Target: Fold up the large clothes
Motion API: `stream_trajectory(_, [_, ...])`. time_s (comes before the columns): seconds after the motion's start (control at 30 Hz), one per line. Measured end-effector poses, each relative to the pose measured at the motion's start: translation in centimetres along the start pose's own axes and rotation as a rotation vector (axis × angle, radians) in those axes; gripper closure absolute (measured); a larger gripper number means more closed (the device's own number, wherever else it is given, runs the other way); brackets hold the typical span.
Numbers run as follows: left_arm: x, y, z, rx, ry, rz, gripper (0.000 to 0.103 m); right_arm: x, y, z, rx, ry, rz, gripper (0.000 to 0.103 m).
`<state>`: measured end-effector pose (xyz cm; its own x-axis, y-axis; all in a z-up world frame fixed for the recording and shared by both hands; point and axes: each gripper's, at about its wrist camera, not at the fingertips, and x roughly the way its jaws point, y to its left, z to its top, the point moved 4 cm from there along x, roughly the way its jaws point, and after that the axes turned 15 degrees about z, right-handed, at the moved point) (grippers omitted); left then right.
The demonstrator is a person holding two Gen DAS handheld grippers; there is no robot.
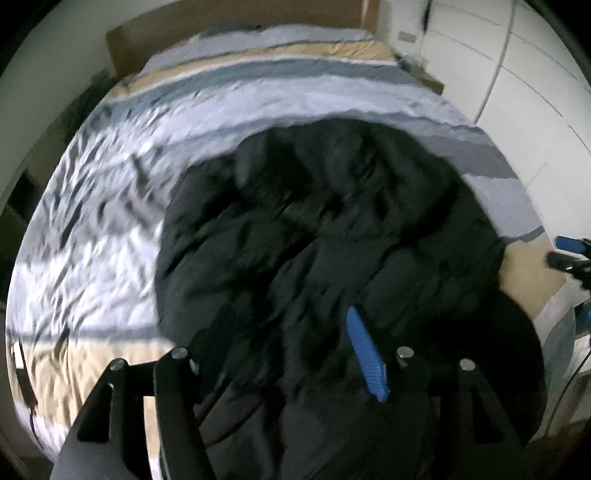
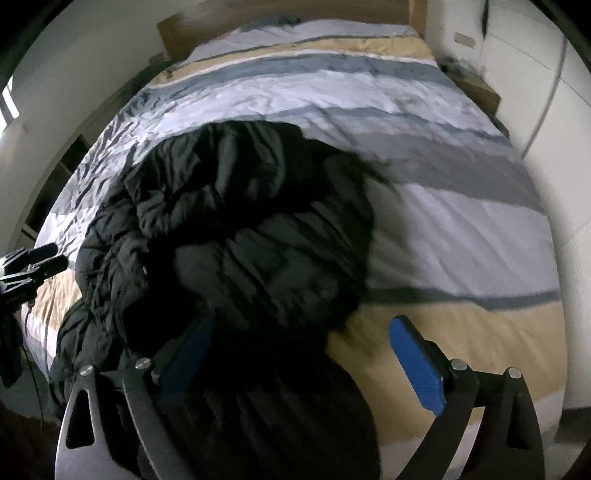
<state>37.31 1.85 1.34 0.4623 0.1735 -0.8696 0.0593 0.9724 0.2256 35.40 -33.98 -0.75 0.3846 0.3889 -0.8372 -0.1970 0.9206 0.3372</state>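
Your black puffer coat (image 2: 229,236) lies bunched near the bed's (image 2: 443,229) foot edge; left gripper (image 1: 280,362) and right gripper (image 2: 303,354) both released, neat folding remains

Bed (image 1: 258,110): I see it filling most of both wrist views, running away from me toward a brown headboard (image 2: 295,14) at the far end.
Cover (image 2: 461,229): a wrinkled duvet with broad bands of white, grey-blue and tan lies across the whole top of the bed.
Jacket (image 1: 314,229): I make out a black puffy jacket, bunched and folded over itself, lying directly on the cover at the near end.
Jacket edge: from the right wrist I see its near part hanging over the foot of the bed, beside a tan band.
Blur: the left wrist view is smeared, so I cannot read finer detail.
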Motion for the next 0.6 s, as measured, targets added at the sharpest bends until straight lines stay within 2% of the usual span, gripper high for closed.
stream_trajectory(0.2, [1.6,5.8,-6.3,-0.041,0.114,0.047,0.042,-2.1,-3.5,-5.8,0.069,0.116,0.014,0.004])
stream_trajectory(0.4, [3.5,11.0,-12.3,-0.124,0.232,0.09,0.042,-1.7,-6.2,-12.7,0.2,0.23,0.044,0.004])
stream_trajectory(0.6, [4.4,13.7,-16.3,-0.214,0.322,0.057,0.042,0.1,-7.1,-18.0,0.312,0.319,0.092,0.004])
